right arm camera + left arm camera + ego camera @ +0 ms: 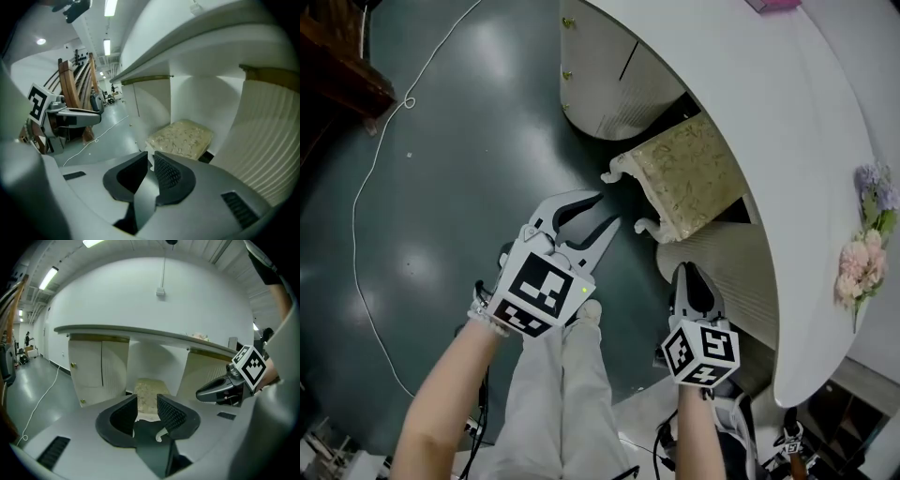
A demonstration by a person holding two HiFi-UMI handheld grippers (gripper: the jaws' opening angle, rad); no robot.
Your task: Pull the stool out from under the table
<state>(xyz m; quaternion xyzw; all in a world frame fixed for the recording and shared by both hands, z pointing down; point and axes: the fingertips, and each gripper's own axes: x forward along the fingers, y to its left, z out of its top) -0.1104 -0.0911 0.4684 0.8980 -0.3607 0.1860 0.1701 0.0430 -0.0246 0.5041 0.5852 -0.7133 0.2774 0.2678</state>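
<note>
Head view: the low stool with a cream-and-gold patterned cushion and white scrolled legs (689, 173) is tucked under the white curved worktop (787, 112). It sits in the gap between two cream ribbed cabinets, one above it in frame (609, 89), one below (727, 267). The stool's front edge and two curled legs stick out past the worktop rim; the rest is covered by the top.

Left tool (602, 212) hangs over the floor just short of the front legs and apart from them, with its jaws spread and nothing between them. Left gripper view agrees: pads apart, cushion visible beyond the gap, no contact.

Right tool (687, 270) is near the lower front leg, beside the lower cabinet, with its jaws closed together and empty. Right gripper view: pads all but meeting, cushion ahead of them, untouched.

Each tool carries a black-and-white marker cube (534, 286).

A thin white cable (370, 178) loops across the dark grey glossy floor (441, 187) at left. Pink and lilac artificial flowers (862, 253) lie on the worktop at right. The person's light trousers (562, 394) show at the bottom.
</note>
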